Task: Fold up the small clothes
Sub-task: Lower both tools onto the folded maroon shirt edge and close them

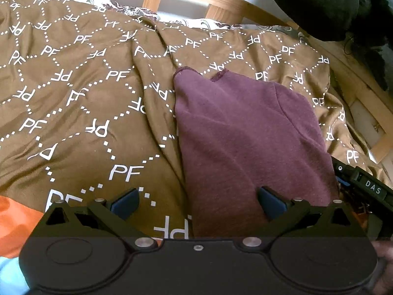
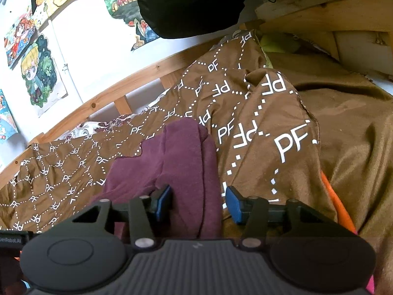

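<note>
A small maroon garment [image 1: 245, 132] lies partly folded on a brown bedspread [image 1: 73, 98] printed with white "PF" letters. My left gripper [image 1: 198, 204] hovers open and wide at its near left edge; the right fingertip [image 1: 271, 205] is over the cloth and the left one over the bedspread. In the right wrist view the maroon garment [image 2: 176, 162] bunches into a raised fold. My right gripper [image 2: 198, 202] straddles that fold with its jaws half apart. The left pad [image 2: 163, 201] lies against the cloth, and a thin gap shows at the right pad [image 2: 233, 204].
A wooden bed rail [image 1: 221, 2] runs along the far side, below a white wall with cartoon posters [image 2: 36, 73]. A black bag [image 2: 186, 2] hangs above the bed's corner. Orange fabric [image 1: 12, 221] lies at the near left. The right gripper's black body [image 1: 368, 186] shows at the garment's near right.
</note>
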The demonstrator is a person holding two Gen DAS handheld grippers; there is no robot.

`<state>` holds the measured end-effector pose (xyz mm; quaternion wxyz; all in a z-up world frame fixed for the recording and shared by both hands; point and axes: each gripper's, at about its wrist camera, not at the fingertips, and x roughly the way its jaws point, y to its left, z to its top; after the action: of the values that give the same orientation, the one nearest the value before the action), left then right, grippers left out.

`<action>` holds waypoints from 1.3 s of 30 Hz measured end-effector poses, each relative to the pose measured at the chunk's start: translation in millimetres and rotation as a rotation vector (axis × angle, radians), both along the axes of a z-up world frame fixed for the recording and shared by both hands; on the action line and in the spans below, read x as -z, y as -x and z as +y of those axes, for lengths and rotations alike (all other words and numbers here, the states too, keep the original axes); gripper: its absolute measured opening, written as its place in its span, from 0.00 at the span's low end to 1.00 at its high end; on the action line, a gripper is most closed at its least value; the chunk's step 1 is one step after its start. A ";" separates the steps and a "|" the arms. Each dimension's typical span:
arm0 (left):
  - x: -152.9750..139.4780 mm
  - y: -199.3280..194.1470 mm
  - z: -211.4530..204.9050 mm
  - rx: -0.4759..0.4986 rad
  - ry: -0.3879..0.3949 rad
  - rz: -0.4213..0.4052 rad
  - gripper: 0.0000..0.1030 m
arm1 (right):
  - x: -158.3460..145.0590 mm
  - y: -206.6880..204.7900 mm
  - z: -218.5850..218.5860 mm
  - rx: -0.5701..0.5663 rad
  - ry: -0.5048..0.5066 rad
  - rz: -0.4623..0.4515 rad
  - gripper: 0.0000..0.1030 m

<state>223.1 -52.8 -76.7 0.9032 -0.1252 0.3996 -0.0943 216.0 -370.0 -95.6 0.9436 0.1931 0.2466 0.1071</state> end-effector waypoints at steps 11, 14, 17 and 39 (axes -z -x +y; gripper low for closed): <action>1.5 0.3 -1.1 0.000 -0.007 -0.003 0.99 | -3.0 -2.0 -6.8 0.006 -0.053 -0.031 0.74; 1.1 1.3 -3.6 0.001 -0.021 -0.009 0.99 | -5.4 -10.3 -5.6 -0.013 -0.070 -0.041 0.79; 0.7 2.0 -4.3 0.000 -0.029 -0.011 0.99 | -4.4 -19.5 -7.1 -0.041 -0.119 -0.034 0.82; -6.9 10.3 -2.0 -0.019 0.016 -0.049 0.99 | 5.8 -53.0 -8.3 -0.124 -0.070 0.037 0.55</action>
<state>212.9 -54.8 -69.8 0.9126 -0.1338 0.3752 -0.0917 268.9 -378.3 -101.4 0.9231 0.2125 0.2716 0.1703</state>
